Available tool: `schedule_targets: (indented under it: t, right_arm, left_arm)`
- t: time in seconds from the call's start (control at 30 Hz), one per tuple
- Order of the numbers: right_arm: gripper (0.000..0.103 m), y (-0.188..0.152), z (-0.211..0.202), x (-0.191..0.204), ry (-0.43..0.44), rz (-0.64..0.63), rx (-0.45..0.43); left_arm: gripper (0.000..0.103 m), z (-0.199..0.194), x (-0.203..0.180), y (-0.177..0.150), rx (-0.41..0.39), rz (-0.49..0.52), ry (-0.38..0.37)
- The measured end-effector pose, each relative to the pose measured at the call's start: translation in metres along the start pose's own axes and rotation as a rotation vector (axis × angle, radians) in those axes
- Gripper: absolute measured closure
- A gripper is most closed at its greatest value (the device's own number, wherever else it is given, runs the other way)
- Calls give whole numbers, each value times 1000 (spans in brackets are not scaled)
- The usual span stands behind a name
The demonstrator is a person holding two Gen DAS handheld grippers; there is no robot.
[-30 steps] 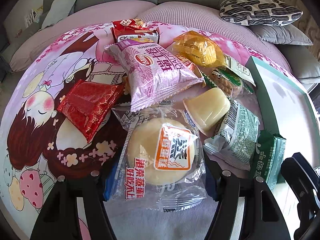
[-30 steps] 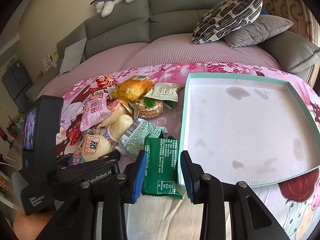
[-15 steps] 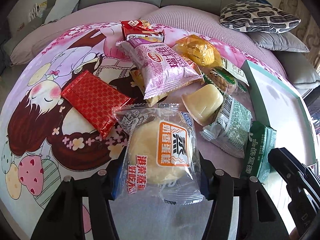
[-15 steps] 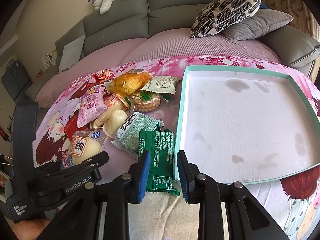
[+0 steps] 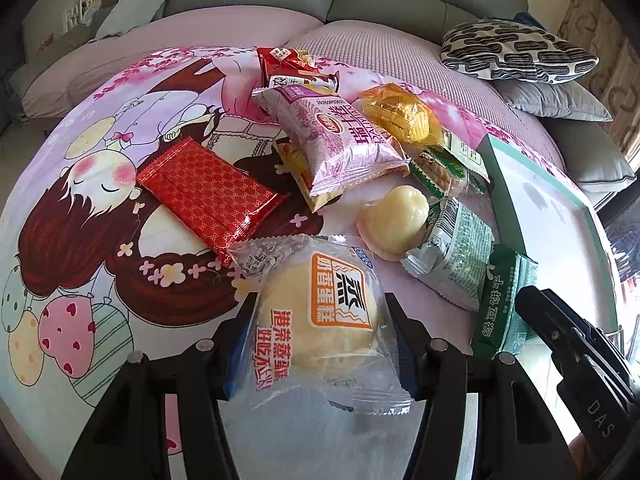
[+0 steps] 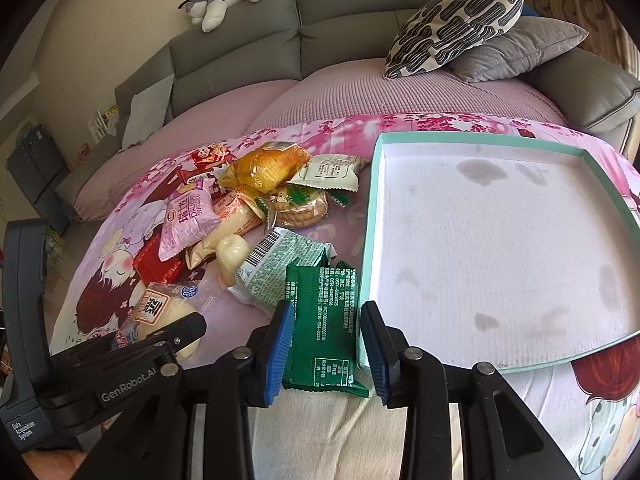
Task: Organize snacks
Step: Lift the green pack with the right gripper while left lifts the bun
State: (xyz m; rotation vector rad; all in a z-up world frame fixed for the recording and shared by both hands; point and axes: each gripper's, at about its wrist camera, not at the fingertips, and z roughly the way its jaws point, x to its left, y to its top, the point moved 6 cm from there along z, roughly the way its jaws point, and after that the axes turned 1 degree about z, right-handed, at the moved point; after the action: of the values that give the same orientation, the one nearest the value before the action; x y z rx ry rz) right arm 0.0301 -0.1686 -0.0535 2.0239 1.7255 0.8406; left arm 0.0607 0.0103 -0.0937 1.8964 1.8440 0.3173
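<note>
Since a second ago the left claw has closed in on the clear-wrapped steamed cake, its fingers now pressing the packet's sides, grasping it low on the cartoon bedsheet. Meanwhile the right claw has advanced to straddle the dark green biscuit packet, fingers apart and released. That packet lies just beside the teal-rimmed tray, at its 9 o'clock side.
</note>
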Motion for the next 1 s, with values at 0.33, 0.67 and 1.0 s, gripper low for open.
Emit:
schedule_targets:
  t: [0.33,0.67,1.0]
  right_arm:
    - [58,13,8,5,-5,-23,-26]
    - [58,6,14,25,10,-100,0]
    - [60,-4,22,30,-40,-169,39]
  left_arm:
    - [42,-1,3,0,1,-12,-15]
    - [42,-1,4,0,4,-19,-22]
    - [42,1,6,-1,5,-26,-29]
